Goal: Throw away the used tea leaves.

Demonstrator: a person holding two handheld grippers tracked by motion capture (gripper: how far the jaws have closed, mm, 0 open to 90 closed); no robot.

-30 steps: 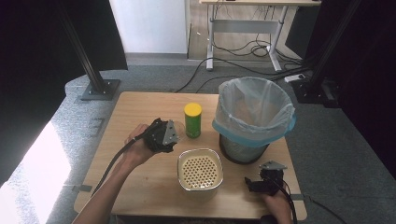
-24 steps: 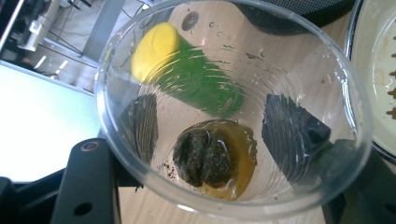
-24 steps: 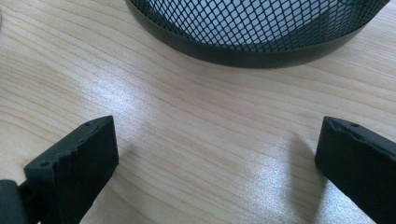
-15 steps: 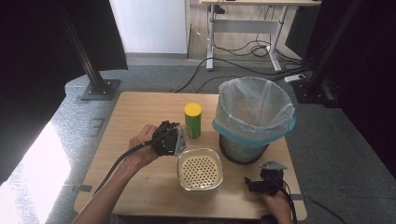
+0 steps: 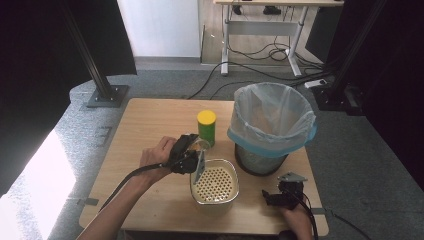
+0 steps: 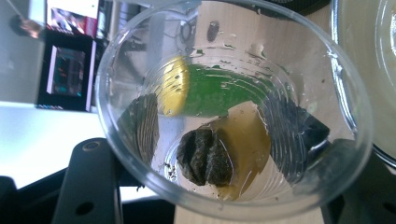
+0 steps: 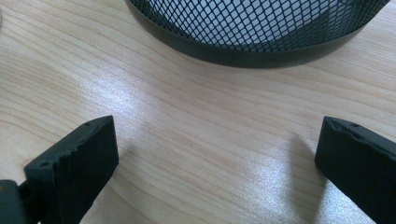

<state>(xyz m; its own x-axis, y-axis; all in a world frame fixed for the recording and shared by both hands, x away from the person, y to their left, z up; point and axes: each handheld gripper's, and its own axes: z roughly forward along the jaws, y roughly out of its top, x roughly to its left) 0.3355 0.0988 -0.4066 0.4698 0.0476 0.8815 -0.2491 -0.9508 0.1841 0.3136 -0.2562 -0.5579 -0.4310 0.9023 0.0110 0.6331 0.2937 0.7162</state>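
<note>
left gripper (image 5: 192, 156) mid-frame, jaws pinching clear plastic cup (image 6: 233, 107), tipped toward perforated strainer bowl (image 5: 215, 182) so tea and soggy tea bag (image 6: 204, 157) drain there; right gripper (image 5: 272, 197) lower right, jaws spread, parked on table (image 7: 196, 116) by mesh bin (image 5: 270, 127), out of way

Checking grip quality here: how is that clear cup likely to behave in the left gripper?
The cup looks thin and ribbed, so probably flexes under the jaws. Wet walls may be slippery. Tilted over the strainer, its liquid and tea bag could shift suddenly.
</note>
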